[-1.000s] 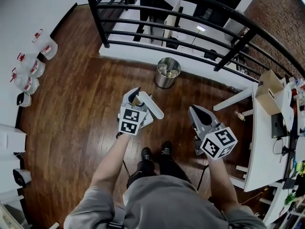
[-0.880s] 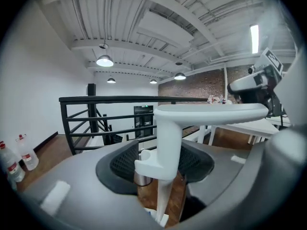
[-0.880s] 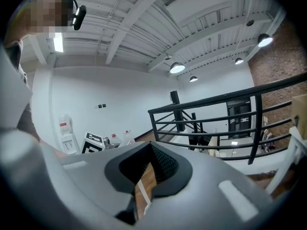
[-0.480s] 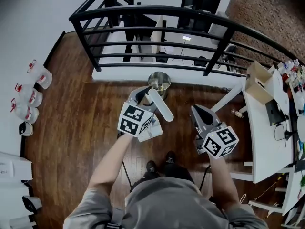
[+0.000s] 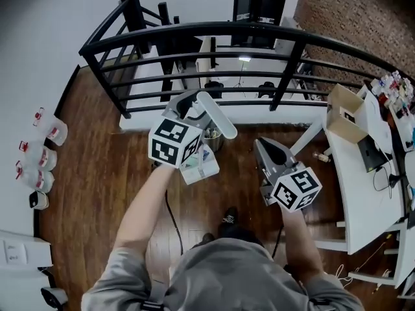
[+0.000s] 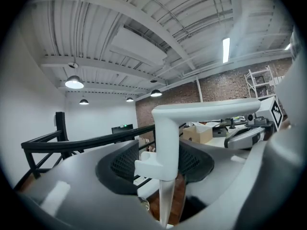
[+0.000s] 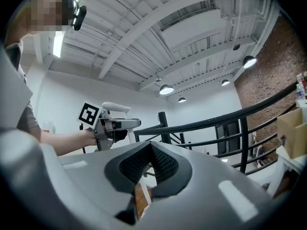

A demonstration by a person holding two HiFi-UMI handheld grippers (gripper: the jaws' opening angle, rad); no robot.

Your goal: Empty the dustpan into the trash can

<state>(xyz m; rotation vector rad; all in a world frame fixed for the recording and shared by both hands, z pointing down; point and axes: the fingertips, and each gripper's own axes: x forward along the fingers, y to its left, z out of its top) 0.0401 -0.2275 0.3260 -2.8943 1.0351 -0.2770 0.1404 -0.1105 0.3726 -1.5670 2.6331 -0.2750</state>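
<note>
Raised since a second ago: left claw (image 5: 189, 106) and dustpan (image 5: 217, 115), now level with the railing (image 5: 259, 30).
Grip: left claw pinching the dustpan's white handle (image 6: 168, 143), jaws part-spread round it.
Handle's long axis: crosswise to that claw, slanting toward the right claw (image 5: 264, 146).
Trash can (image 5: 211, 139): below and just beyond the left claw, half hidden by it.
Right claw: pressed together, empty, farther from the can.
Judgement: tipping falls to the left hand.
</note>
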